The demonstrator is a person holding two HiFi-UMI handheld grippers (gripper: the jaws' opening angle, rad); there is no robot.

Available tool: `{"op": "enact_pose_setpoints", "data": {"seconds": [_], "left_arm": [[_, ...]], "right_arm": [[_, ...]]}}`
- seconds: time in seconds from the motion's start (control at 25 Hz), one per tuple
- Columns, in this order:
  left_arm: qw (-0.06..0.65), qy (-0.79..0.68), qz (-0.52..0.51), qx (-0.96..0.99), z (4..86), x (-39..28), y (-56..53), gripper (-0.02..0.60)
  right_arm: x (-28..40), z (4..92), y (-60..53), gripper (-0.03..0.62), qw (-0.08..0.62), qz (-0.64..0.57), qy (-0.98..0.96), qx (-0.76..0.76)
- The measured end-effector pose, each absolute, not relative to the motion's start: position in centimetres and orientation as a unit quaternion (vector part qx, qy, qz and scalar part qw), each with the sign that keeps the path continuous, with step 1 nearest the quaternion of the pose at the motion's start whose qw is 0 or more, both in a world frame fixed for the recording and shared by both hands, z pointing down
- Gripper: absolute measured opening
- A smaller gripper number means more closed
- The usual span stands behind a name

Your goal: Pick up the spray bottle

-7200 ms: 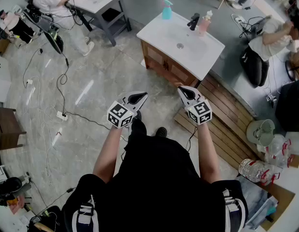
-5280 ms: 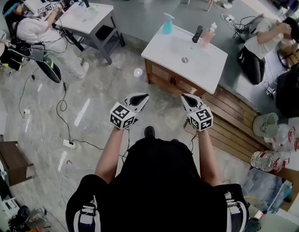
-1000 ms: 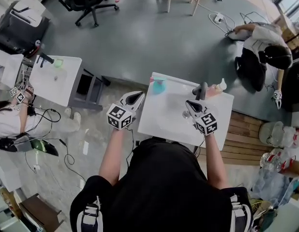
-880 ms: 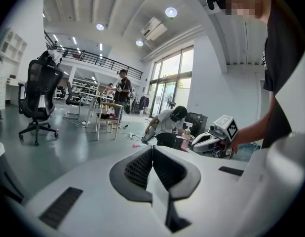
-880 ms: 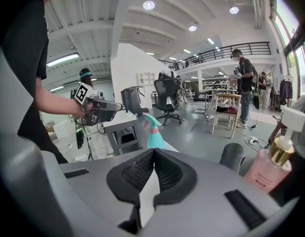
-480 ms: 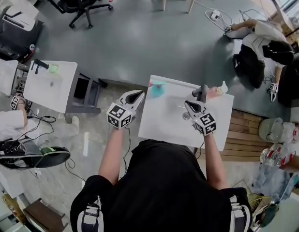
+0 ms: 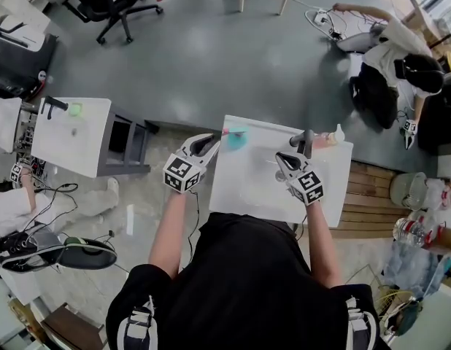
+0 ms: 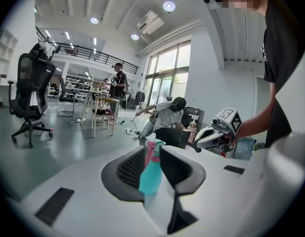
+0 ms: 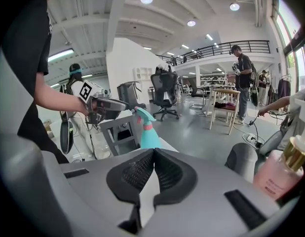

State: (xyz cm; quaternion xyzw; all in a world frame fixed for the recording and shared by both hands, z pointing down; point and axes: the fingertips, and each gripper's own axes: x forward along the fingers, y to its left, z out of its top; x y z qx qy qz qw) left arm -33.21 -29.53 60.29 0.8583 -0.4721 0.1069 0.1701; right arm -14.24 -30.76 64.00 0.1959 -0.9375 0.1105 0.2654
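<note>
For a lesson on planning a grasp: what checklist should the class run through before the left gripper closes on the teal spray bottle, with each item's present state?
1. Left gripper jaws apart: ok.
2. Spray bottle lined up with the gap between those jaws: ok, in the left gripper view.
3. Bottle upright on the white counter: ok.
4. Jaws round the bottle's body: not ok; in the head view the tips stop short, near the trigger.
5. Right gripper out of the way: ok, jaws together and holding nothing.
6. Pink pump bottle clear of the approach: ok, it stands at the counter's other end.
</note>
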Motion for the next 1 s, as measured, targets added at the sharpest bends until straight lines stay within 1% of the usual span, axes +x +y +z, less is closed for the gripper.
{"op": "enact_pose_setpoints", "data": {"seconds": [0.04,0.08,0.16,0.28,0.36,0.52,1.0], "left_arm": [[0.17,-0.471,0.112,0.858,60.6,-33.2,-29.9,0.135],[0.169,-0.471,0.116,0.858,60.8,-33.2,-30.1,0.167],[0.167,-0.468,0.12,0.86,61.0,-33.3,-30.5,0.18],[0.159,-0.456,0.13,0.866,61.5,-33.2,-31.1,0.257],[0.159,-0.441,0.135,0.873,61.9,-32.8,-31.4,0.28],[0.164,-0.424,0.129,0.881,62.2,-32.2,-32.1,0.29],[0.168,-0.392,0.139,0.894,63.2,-30.9,-33.8,0.29]], "right_arm": [[-14.3,64.1,-30.8,0.017,0.267,0.111,-0.937,0.196],[-14.2,64.2,-30.8,0.017,0.268,0.112,-0.936,0.197],[-14.3,64.5,-30.8,0.017,0.271,0.115,-0.935,0.197],[-14.2,65.1,-30.9,0.017,0.279,0.117,-0.932,0.198],[-14.0,65.5,-31.0,0.017,0.284,0.117,-0.93,0.2],[-13.9,65.7,-31.3,0.017,0.288,0.119,-0.929,0.201],[-14.1,66.7,-31.4,0.017,0.303,0.118,-0.925,0.198]]}}
